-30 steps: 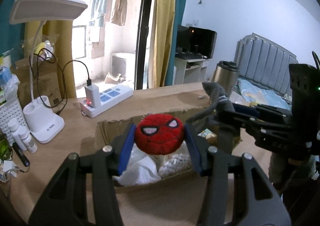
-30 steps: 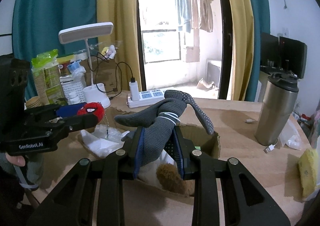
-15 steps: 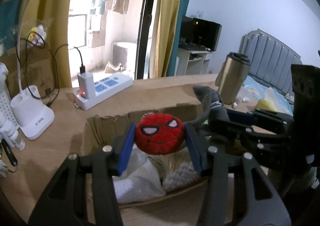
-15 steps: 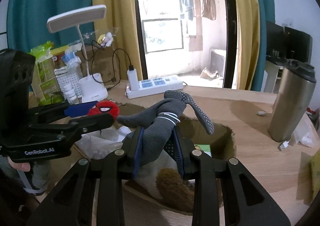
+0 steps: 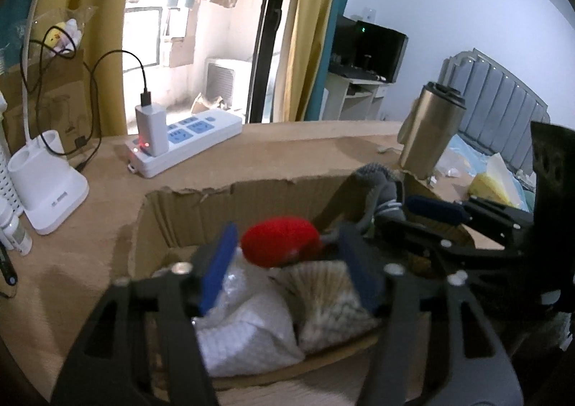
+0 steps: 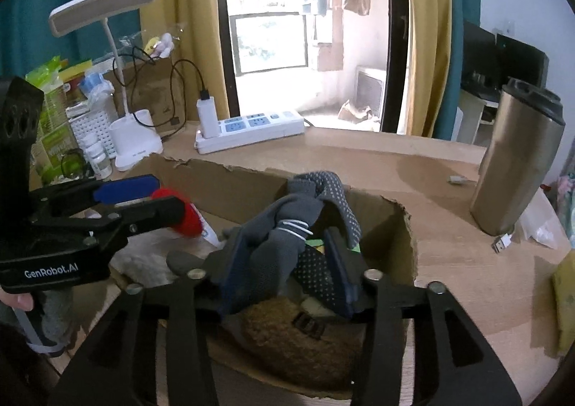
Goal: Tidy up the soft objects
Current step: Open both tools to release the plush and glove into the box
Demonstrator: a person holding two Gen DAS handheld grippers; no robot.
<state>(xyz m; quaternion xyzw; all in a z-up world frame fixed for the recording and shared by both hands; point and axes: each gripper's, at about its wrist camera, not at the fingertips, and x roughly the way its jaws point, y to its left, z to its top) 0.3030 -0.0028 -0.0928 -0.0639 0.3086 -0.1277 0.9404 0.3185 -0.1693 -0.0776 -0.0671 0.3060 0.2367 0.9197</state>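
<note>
A torn cardboard box (image 5: 201, 204) sits on the wooden desk, also seen in the right wrist view (image 6: 399, 226). My left gripper (image 5: 284, 255) is inside the box, open, with the red Spider-Man plush (image 5: 280, 240) loose between its spread jaws, resting on the white and tan soft things below. The plush also shows in the right wrist view (image 6: 187, 219). My right gripper (image 6: 284, 262) has its jaws spread over the box, with the bundled grey dotted gloves (image 6: 287, 230) sagging between them above a brown plush (image 6: 298, 330).
A white power strip (image 5: 183, 140) with charger, a white desk lamp (image 5: 50, 190) and small bottles stand at the left. A steel tumbler (image 6: 514, 161) stands at the right, with a yellow sponge (image 5: 488, 187) beyond it.
Both grippers have moved down into the box and opened. The red plush has tipped forward and dropped from the left jaws' grip. The gloves have slumped between the right jaws.
</note>
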